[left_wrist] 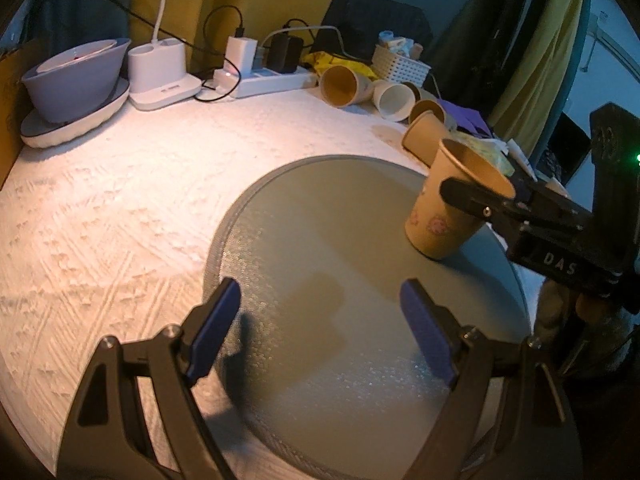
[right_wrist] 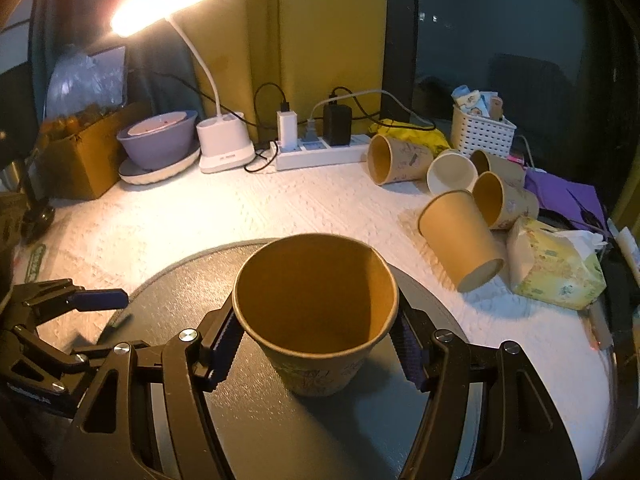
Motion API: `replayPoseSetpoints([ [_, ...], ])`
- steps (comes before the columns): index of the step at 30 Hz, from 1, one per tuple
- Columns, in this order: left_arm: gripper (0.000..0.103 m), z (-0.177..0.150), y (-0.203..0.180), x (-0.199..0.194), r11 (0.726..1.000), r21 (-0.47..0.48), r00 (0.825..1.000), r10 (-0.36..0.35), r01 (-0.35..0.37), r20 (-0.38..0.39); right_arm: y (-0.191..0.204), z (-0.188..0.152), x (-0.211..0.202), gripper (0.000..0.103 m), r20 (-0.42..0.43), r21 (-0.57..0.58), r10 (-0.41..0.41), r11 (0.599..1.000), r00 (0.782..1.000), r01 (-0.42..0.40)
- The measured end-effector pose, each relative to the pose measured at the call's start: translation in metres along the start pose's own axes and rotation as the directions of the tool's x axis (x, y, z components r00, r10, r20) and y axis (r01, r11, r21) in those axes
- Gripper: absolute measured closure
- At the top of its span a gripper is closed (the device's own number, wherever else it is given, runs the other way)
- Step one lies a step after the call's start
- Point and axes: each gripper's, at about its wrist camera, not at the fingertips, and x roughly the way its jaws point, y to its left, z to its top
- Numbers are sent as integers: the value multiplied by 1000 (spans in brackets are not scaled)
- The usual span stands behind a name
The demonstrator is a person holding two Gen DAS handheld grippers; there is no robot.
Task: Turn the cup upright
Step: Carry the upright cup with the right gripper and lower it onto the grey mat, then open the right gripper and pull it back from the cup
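A brown paper cup (right_wrist: 316,312) with a printed pattern stands mouth up, slightly tilted, on the round grey mat (right_wrist: 168,312). My right gripper (right_wrist: 316,344) is shut on the cup, one blue pad on each side just below the rim. In the left wrist view the same cup (left_wrist: 444,216) sits at the mat's (left_wrist: 320,240) far right with the right gripper's finger (left_wrist: 468,196) across it. My left gripper (left_wrist: 320,320) is open and empty, low over the mat's near side, well left of the cup.
Several paper cups (right_wrist: 460,232) lie on their sides at the back right beside a tissue pack (right_wrist: 556,264) and a white basket (right_wrist: 480,132). A power strip (right_wrist: 320,152), lamp base (right_wrist: 224,144) and purple bowl (right_wrist: 156,140) line the back. A cardboard box (right_wrist: 80,156) stands left.
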Motion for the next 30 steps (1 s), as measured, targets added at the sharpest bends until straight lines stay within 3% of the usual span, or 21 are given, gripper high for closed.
replayPoseSetpoints([
  [16,20,-8,-19,-19,999,34,999,-16,15,28,-1,-15,-14,33,-48,25,-30,999,998,31],
  [30,20,-21,-43,-42,997,76,998,-16,11,65,0,-30,-52,32,-27,43,-58,997,998,59],
])
